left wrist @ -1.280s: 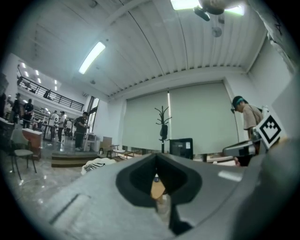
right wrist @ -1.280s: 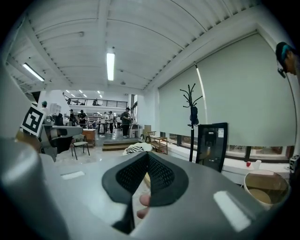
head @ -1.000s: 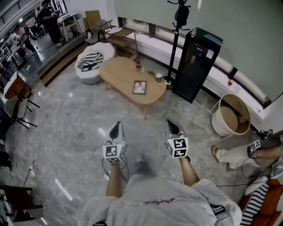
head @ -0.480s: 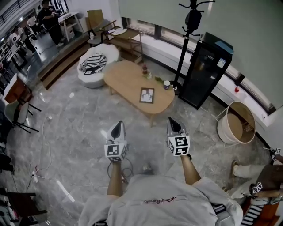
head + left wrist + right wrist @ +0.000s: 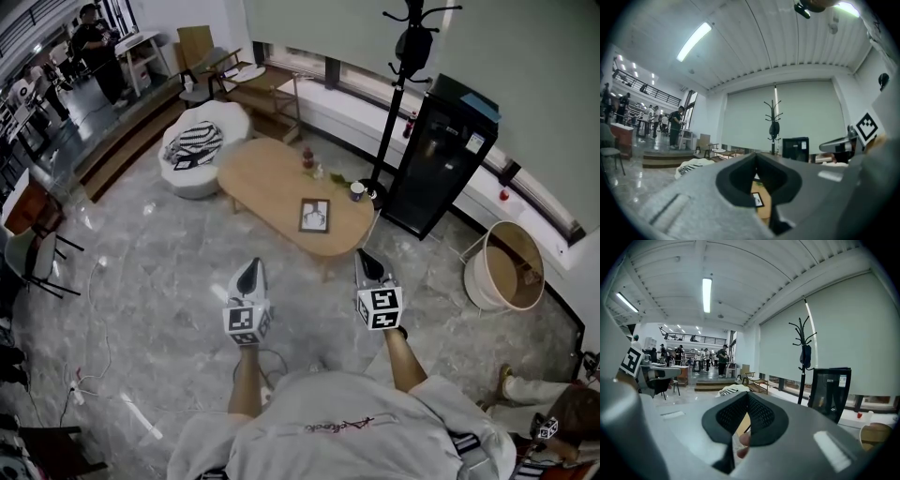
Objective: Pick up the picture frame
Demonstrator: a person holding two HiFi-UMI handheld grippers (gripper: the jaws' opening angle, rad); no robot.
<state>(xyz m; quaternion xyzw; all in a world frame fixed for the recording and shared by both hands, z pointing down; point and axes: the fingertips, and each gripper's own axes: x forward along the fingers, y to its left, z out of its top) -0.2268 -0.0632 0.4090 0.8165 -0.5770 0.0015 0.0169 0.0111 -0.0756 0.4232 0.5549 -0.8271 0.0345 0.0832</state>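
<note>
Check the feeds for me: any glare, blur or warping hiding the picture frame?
Head view: sharp, evenly lit, picture frame plain on the table, mild sheen on the floor. Left gripper view: fisheye bend, dark corners, frame a sliver past the left tongs. Right gripper view: same bend, bright ceiling lamp, right tongs mask the frame.

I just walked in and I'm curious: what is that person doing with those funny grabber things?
A person holds a gripper in each hand, the left gripper and the right gripper, both pointing ahead. Both are shut and hold nothing. The picture frame lies flat on the wooden table in front of them, near its closer end. Neither gripper touches it yet, so picking it up has not begun.
</note>
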